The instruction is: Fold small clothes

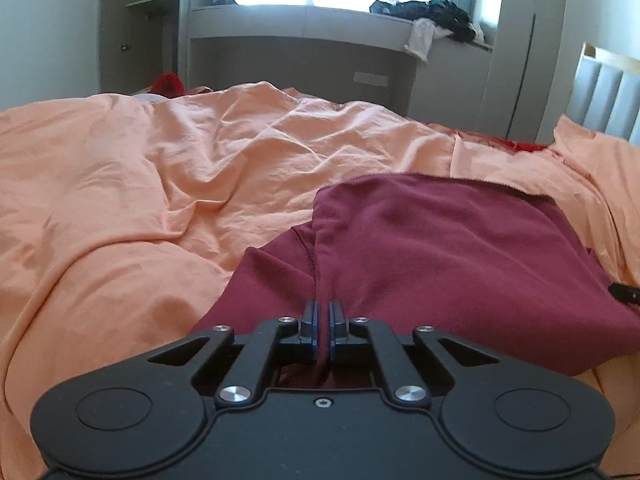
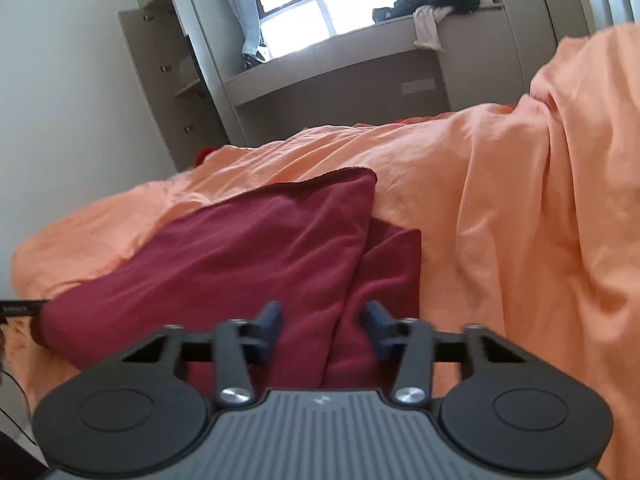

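A maroon garment [image 1: 440,240] lies partly folded on the orange bed cover [image 1: 160,168]. My left gripper [image 1: 323,320] is shut on a pinch of the maroon cloth at its near edge. In the right wrist view the same garment [image 2: 240,248] lies with one layer folded over another. My right gripper [image 2: 322,320] is open, its blue fingers [image 2: 270,318] spread just above the garment's near edge, holding nothing. The tip of the right gripper [image 1: 624,293] shows at the left wrist view's right edge.
The rumpled orange cover [image 2: 520,200] rises in a high fold on the right. A window seat [image 1: 320,24] with a pile of dark clothes [image 1: 436,12] stands behind the bed. A cupboard [image 2: 160,80] stands at the left wall. A padded headboard [image 1: 604,92] is at far right.
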Demonstrator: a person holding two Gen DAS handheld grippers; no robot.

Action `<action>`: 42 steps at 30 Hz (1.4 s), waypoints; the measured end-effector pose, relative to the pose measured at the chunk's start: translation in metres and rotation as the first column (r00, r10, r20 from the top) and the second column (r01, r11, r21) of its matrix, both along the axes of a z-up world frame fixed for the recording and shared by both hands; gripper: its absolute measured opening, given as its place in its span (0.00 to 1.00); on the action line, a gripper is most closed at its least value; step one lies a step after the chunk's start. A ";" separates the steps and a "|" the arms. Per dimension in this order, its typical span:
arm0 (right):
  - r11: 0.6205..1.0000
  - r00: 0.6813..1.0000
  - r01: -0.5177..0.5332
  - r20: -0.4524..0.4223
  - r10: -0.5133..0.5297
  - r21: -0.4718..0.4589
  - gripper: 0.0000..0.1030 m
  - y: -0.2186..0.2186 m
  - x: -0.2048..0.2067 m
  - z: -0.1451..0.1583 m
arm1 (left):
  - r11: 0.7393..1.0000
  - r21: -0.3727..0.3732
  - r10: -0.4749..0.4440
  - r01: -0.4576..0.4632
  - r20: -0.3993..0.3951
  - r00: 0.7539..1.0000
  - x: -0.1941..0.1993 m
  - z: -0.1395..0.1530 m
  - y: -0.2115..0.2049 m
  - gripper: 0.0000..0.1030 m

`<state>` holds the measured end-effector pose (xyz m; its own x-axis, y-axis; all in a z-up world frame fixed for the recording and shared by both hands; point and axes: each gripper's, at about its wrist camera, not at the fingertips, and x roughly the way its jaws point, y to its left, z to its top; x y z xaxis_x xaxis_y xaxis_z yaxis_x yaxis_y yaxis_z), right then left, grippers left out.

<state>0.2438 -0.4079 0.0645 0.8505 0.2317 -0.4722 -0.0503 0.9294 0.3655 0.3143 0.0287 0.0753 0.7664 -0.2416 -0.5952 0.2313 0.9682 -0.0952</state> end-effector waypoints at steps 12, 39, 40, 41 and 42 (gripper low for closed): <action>0.995 0.999 -0.031 -0.037 0.028 -0.095 0.01 0.017 -0.031 0.006 | 0.998 -0.047 0.032 -0.032 0.001 0.999 -0.025 -0.008 0.019 0.04; 0.947 0.992 -0.037 0.102 0.073 -0.320 0.98 0.140 0.042 0.022 | 0.989 0.001 0.148 -0.149 0.120 0.982 -0.017 -0.015 -0.009 0.95; 0.934 0.989 -0.049 0.110 0.094 -0.353 1.00 0.147 0.039 0.021 | 0.989 0.020 0.144 -0.148 0.127 0.981 -0.019 -0.016 -0.009 0.95; 0.918 0.986 -0.060 0.117 0.115 -0.392 1.00 0.156 0.035 0.020 | 0.989 0.033 0.139 -0.144 0.133 0.981 -0.021 -0.017 -0.009 0.95; 0.902 0.984 -0.063 0.123 0.127 -0.427 1.00 0.163 0.030 0.017 | 0.989 0.041 0.133 -0.140 0.137 0.982 -0.023 -0.019 -0.008 0.95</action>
<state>0.2736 -0.2450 0.0817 0.9003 0.1226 -0.4176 -0.1688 0.9828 -0.0754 0.2917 0.0210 0.0563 0.8636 -0.1018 -0.4938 0.1039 0.9943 -0.0232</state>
